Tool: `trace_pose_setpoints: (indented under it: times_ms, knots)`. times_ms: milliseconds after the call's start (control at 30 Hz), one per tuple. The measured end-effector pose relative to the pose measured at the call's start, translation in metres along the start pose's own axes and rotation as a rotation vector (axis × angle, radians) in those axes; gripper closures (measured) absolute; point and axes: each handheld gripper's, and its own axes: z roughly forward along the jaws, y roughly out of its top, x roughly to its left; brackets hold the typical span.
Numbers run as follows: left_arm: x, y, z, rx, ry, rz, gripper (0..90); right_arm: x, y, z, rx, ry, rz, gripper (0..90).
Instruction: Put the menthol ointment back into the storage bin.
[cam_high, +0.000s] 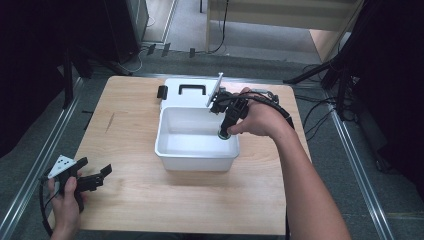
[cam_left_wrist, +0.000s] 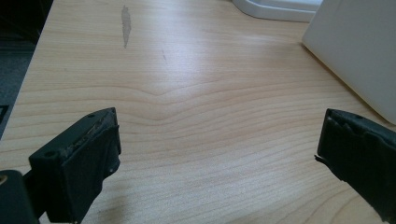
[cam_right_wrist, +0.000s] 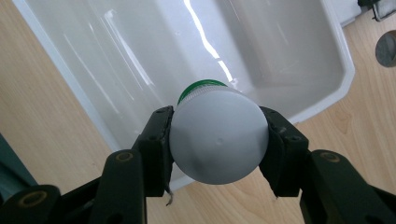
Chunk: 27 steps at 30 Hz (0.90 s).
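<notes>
The high view looks forward and down over the whole wooden table (cam_high: 135, 200), the white bin (cam_high: 197, 145) at its centre. The left gripper view skims the tabletop, catching the bin's wall at its right; the right gripper view looks steeply down into the same bin from close above its rim.

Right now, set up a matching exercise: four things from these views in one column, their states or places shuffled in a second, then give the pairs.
1. left gripper
2. right gripper
3. white bottle
4. white tub

A. clamped between two jaws, green cap pointing into the tub
B. open, near the table's front left corner
C. mid-table, empty
D. shut on a bottle at the tub's rim

Pairs: 1-B, 2-D, 3-A, 4-C
</notes>
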Motion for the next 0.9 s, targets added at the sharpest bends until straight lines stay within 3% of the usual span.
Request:
trace_pose_setpoints:
  times_ms: [233, 500, 900]
  knots:
    - [0.0, 0.0, 0.0, 0.001, 0.0, -0.001, 0.0, 0.0, -0.002, 0.012, 0.006, -0.024, -0.104, 51.3]
    - [0.0, 0.0, 0.0, 0.001, 0.0, 0.0, 0.0, 0.001, -0.004, 0.025, 0.015, -0.018, -0.145, 51.2]
    - [0.0, 0.0, 0.0, 0.0, 0.0, 0.0, 0.0, -0.003, -0.011, 0.04, 0.021, -0.021, -0.163, 51.2]
